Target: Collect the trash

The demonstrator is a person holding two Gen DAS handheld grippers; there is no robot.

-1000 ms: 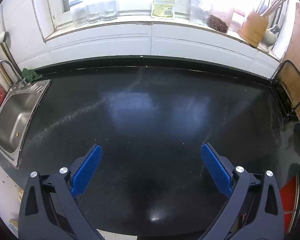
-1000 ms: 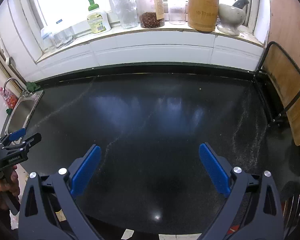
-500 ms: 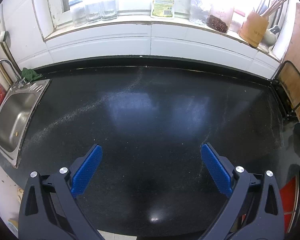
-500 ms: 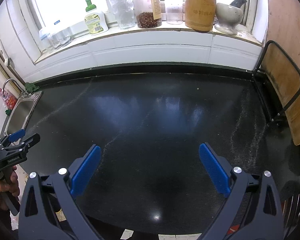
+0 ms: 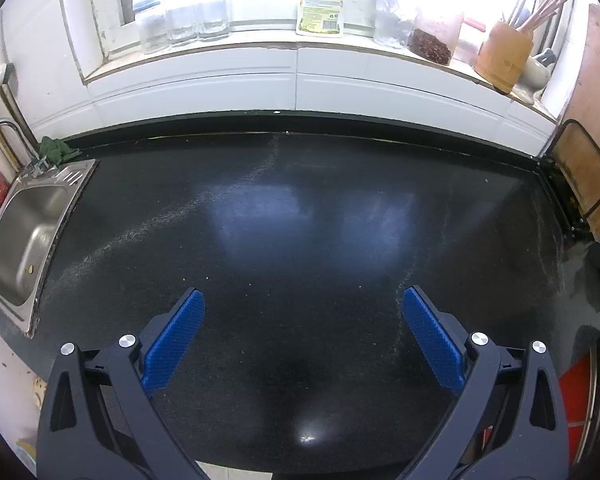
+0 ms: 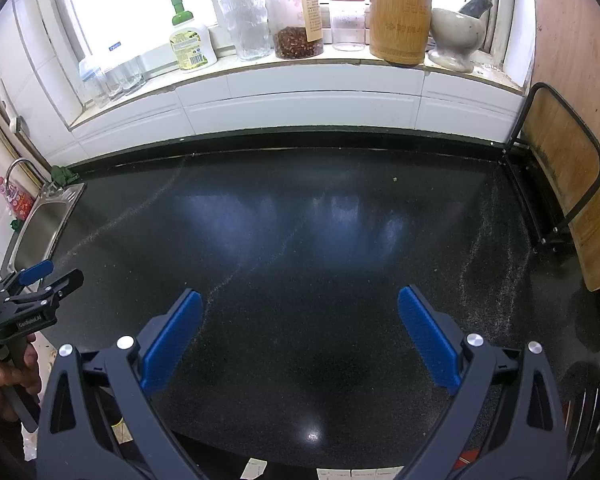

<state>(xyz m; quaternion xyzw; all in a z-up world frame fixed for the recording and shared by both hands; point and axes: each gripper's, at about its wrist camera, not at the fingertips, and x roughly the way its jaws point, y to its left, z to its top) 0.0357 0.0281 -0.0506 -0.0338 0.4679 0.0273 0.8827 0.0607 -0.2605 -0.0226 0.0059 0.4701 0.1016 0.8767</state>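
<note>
Glossy black kitchen counter (image 5: 300, 220) under a cluttered windowsill, left gripper (image 5: 303, 300) fingers spread wide, grasping nothing, right gripper (image 6: 299, 300) likewise released, both above the counter.

The right gripper (image 6: 299, 312) tilted slightly upward. The bamboo utensil holder (image 6: 400, 20) on the windowsill rose higher in its view.
</note>
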